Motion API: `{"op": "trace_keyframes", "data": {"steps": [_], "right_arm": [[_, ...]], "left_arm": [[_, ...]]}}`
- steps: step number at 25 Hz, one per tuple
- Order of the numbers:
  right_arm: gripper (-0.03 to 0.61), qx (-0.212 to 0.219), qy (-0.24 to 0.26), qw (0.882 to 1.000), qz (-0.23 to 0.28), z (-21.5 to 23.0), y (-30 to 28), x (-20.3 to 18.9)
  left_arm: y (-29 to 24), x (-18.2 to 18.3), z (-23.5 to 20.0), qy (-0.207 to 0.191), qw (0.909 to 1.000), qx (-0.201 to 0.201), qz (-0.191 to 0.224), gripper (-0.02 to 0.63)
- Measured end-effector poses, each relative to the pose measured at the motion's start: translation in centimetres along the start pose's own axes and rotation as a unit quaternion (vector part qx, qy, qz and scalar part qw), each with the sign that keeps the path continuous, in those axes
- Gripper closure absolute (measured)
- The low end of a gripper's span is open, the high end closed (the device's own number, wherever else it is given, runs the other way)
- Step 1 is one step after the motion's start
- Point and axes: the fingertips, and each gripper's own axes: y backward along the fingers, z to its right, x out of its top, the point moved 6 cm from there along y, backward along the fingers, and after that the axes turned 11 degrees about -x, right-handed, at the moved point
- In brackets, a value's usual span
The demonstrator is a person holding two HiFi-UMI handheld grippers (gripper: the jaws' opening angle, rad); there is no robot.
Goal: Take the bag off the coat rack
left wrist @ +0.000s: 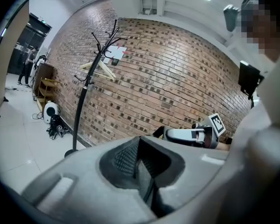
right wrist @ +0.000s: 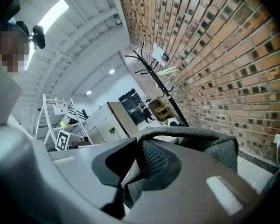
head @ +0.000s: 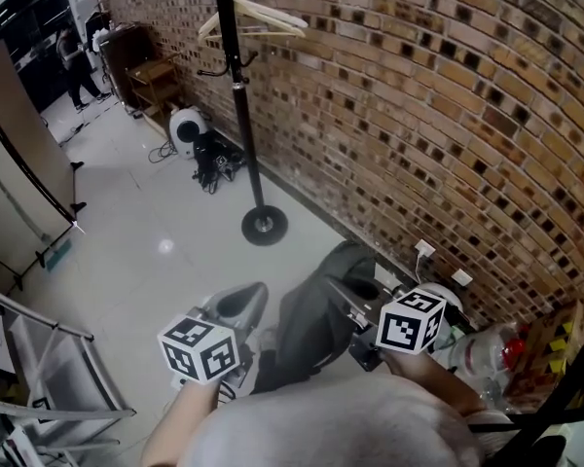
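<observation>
The black coat rack (head: 236, 86) stands by the brick wall with a pale hanger (head: 258, 16) on it and no bag. Well away from the rack, the grey fabric bag (head: 307, 324) hangs low in front of me. My right gripper (head: 348, 298) is shut on it. In the right gripper view the bag's grey cloth (right wrist: 210, 141) is pinched between the pads of that gripper (right wrist: 140, 164). My left gripper (head: 241, 302) is just left of the bag. Its jaws are together with nothing between them (left wrist: 139, 160). The rack (left wrist: 86, 85) shows beyond them.
A white round appliance (head: 187, 125) and tangled black cables (head: 214, 159) lie at the wall behind the rack. A wooden shelf (head: 156, 76) and a person (head: 78, 66) are far back. A metal frame (head: 58, 377) is at my lower left. Clutter with a plastic bottle (head: 487, 353) is on my right.
</observation>
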Motion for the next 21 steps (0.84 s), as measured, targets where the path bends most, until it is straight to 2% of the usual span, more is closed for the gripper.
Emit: {"op": "trace_keyframes", "data": {"steps": [7,21], "right_arm": [[0.551,-0.002,0.001,1.000,0.011,1.1,0.8,0.8],[0.551,0.003,0.000,1.000,0.012,0.7,0.2,1.1]], "left_arm": [[-1.4,0.5,1.3,-0.016,0.9998,-0.008,-0.009,0.612],[-1.4,0.9,1.0,-0.023,0.9996,-0.011,-0.011,0.612]]}}
